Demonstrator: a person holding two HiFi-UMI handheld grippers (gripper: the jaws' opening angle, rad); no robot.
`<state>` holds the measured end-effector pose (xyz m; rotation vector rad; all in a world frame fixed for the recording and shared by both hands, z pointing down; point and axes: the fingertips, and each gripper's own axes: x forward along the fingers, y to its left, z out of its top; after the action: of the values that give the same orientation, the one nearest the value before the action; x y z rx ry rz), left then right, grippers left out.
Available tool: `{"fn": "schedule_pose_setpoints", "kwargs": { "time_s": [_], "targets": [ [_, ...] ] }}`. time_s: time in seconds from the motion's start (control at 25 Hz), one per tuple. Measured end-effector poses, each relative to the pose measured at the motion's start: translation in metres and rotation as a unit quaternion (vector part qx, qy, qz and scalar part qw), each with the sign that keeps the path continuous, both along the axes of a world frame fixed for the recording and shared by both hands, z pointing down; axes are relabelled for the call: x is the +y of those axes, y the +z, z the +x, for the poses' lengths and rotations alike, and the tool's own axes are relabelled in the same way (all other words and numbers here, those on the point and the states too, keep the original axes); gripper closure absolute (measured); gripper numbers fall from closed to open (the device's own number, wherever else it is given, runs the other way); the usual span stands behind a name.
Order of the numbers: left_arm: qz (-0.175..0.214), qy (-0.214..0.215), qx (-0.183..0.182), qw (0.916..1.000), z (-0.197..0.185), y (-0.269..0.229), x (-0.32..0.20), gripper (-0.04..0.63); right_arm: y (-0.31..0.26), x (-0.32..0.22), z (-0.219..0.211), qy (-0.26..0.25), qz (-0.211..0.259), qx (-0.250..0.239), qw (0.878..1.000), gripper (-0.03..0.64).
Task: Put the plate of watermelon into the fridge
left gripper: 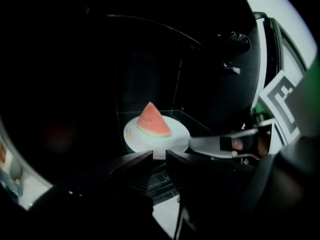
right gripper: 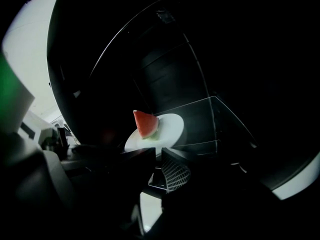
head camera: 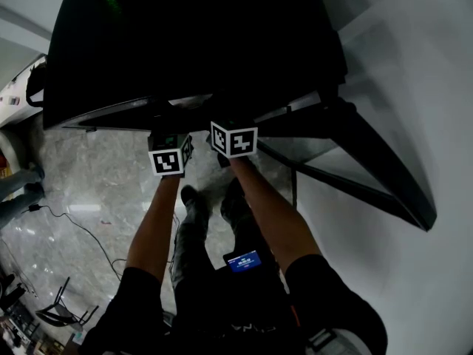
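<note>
A white plate carries one red watermelon wedge and sits low over a glass shelf inside the dark fridge. My left gripper is shut on the plate's near rim. From the other side, my right gripper pinches the rim of the plate below the wedge, and its silver finger shows beside the plate. In the head view both marker cubes sit at the fridge's opening, with the jaws and plate hidden in the dark.
The black fridge door stands open to the right, against a white wall. A grey marble floor with a cable lies below. The glass shelf stretches right of the plate.
</note>
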<state>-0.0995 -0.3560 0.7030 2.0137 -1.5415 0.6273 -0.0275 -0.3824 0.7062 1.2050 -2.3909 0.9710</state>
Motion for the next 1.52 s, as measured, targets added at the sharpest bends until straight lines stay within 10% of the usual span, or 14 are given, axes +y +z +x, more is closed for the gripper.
{"fn": "schedule_pose_setpoints", "kwargs": {
  "time_s": [1.0, 1.52],
  "targets": [
    [-0.032, -0.011, -0.024, 0.9992, -0.008, -0.001, -0.037, 0.532, -0.002, -0.034, 0.000, 0.025, -0.007, 0.036, 0.999, 0.574],
    [-0.017, 0.027, 0.042, 0.9986, -0.002, -0.019, -0.031, 0.532, -0.018, -0.022, 0.003, 0.009, -0.020, 0.055, 0.998, 0.575]
  ]
}}
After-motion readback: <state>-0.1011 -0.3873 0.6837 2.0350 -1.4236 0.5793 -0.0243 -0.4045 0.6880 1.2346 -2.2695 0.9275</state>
